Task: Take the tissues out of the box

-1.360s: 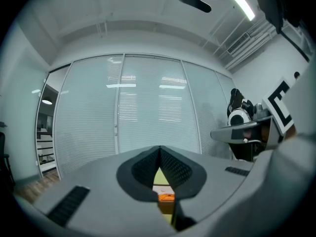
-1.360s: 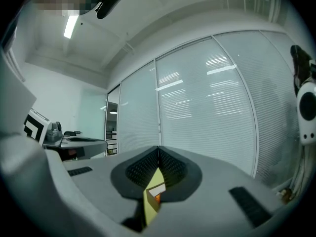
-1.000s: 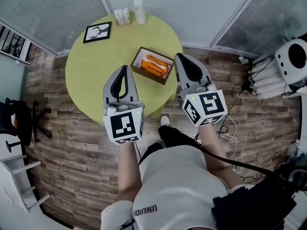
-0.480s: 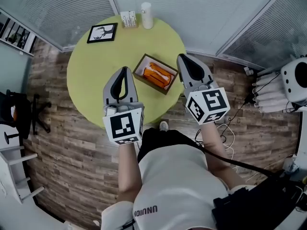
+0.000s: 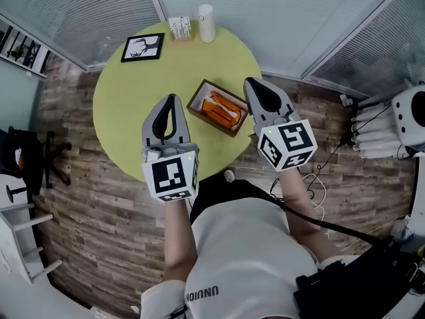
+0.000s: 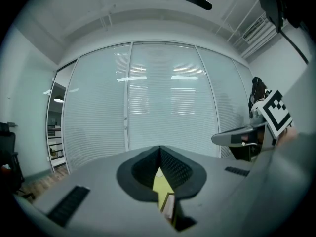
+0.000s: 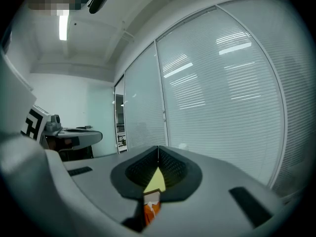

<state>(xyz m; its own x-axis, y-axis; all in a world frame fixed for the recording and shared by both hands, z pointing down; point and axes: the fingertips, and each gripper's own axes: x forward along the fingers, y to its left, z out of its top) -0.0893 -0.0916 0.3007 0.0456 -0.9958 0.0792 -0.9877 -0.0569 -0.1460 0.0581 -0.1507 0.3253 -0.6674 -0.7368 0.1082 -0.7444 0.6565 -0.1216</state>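
Note:
On the round yellow-green table stands an open brown box with orange tissue packs inside. My left gripper hovers over the table just left of the box, jaws shut and empty. To the right of the box, over the table's edge, my right gripper is also shut with nothing in it. In the left gripper view the shut left gripper shows a sliver of table and box edge below its tips. The right gripper shows the orange packs below its tips.
A framed picture, a small card stand and a white cylinder stand at the table's far edge. Glass walls with blinds lie behind. A black chair is at the left; a white device and cables are on the wood floor at the right.
The view has slid toward the table: the box now lies lower in the head view, closer between the two gripper tips. Both grippers have stayed shut.

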